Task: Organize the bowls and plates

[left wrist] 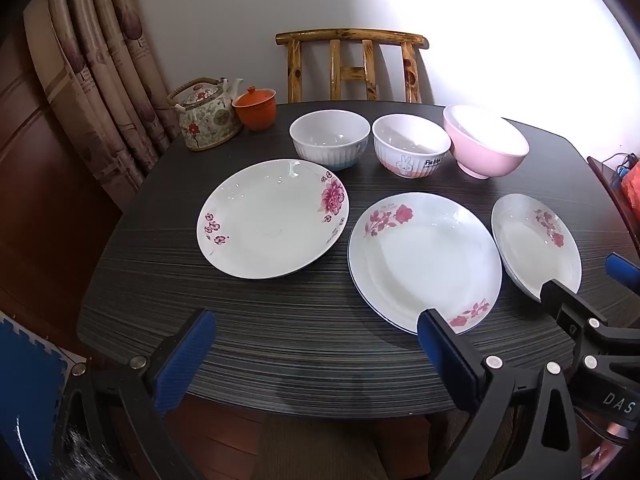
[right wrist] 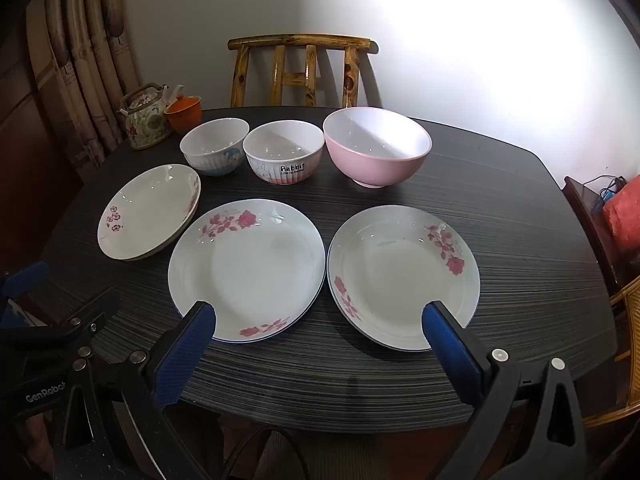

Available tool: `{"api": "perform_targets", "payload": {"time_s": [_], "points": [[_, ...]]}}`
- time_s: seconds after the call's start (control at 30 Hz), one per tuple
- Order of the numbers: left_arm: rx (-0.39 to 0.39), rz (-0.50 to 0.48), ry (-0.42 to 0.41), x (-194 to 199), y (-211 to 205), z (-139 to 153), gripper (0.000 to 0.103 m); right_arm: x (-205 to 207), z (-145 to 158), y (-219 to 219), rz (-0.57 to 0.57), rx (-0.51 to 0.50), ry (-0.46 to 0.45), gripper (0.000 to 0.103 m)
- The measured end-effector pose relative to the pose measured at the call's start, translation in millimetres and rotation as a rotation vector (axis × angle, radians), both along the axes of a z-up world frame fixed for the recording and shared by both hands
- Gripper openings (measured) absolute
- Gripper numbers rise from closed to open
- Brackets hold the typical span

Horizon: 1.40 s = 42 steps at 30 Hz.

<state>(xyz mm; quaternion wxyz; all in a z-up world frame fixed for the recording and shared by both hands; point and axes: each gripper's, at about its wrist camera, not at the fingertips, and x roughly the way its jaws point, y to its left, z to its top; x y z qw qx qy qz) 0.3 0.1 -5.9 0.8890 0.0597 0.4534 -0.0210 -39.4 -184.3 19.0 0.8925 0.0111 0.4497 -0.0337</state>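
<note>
From the left wrist: left tool (left wrist: 316, 354) spread wide and empty, tilted down over the near edge of the dark striped surface (left wrist: 280, 340). Beyond it, 3 white floral plates in a row: the round peony-print plate (left wrist: 272, 218) at left, the round rose-print plate (left wrist: 424, 260) in the middle, the smaller deep rose-print plate (left wrist: 534, 246) at right. Behind, 3 bowls: the white ribbed bowl (left wrist: 329, 138), the white rabbit-print bowl (left wrist: 411, 150), the larger pink bowl (left wrist: 486, 140). From the right wrist: right tool (right wrist: 320, 350) likewise released, nothing between its blue pads, poised near the front rims of the middle and right plates. Nothing stacked yet, so probably the very first step. Next move likely calls for sliding 1 pad under a plate's rim, closing gently, then lifting level onto a neighbour.
</note>
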Motion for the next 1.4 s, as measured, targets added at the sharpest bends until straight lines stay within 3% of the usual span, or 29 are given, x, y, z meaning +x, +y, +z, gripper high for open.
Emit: {"api": "perform_targets", "payload": {"time_s": [1.4], "points": [[0.041,-0.021,-0.008,0.0,0.4,-1.0,0.103,2.1,2.2,8.0,0.014,-0.013,0.005,0.102]]}}
